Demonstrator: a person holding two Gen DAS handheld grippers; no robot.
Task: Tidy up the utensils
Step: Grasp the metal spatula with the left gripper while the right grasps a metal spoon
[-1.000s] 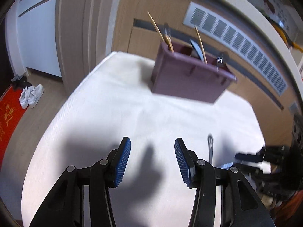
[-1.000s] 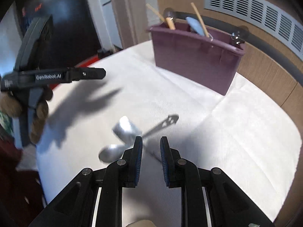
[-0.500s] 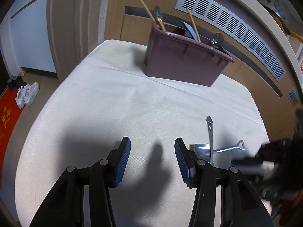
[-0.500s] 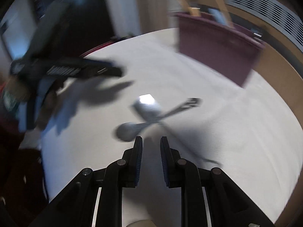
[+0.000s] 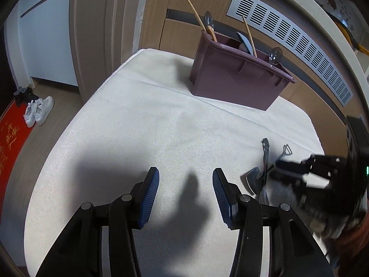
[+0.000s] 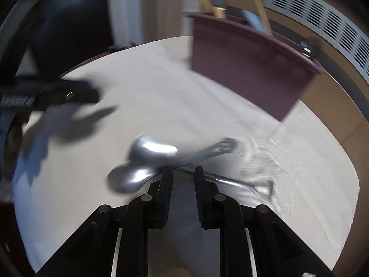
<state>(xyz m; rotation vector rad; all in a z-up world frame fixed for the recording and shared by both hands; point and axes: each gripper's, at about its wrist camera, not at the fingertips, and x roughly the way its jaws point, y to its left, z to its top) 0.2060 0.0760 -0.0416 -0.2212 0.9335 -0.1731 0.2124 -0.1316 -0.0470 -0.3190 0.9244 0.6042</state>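
Observation:
Two metal spoons lie crossed on the white cloth: one spoon (image 6: pixel 156 151) with its handle end up right, the other spoon (image 6: pixel 129 177) with its handle running right. They also show in the left wrist view (image 5: pixel 258 177). My right gripper (image 6: pixel 183 175) is narrowly open right at the crossing of the handles, not closed on either. My left gripper (image 5: pixel 185 184) is open and empty over bare cloth, left of the spoons. A maroon utensil caddy (image 5: pixel 237 78) at the far edge holds chopsticks and spoons.
The cloth-covered table (image 5: pixel 138 127) ends at a wooden wall with a vent behind the caddy. The floor with shoes (image 5: pixel 38 113) lies off the left edge. The right gripper's body (image 5: pixel 322 170) shows at the right of the left wrist view.
My right gripper has moved down and forward onto the crossed spoons, jaws still narrowly apart. My left gripper has shifted slightly; it stays open.

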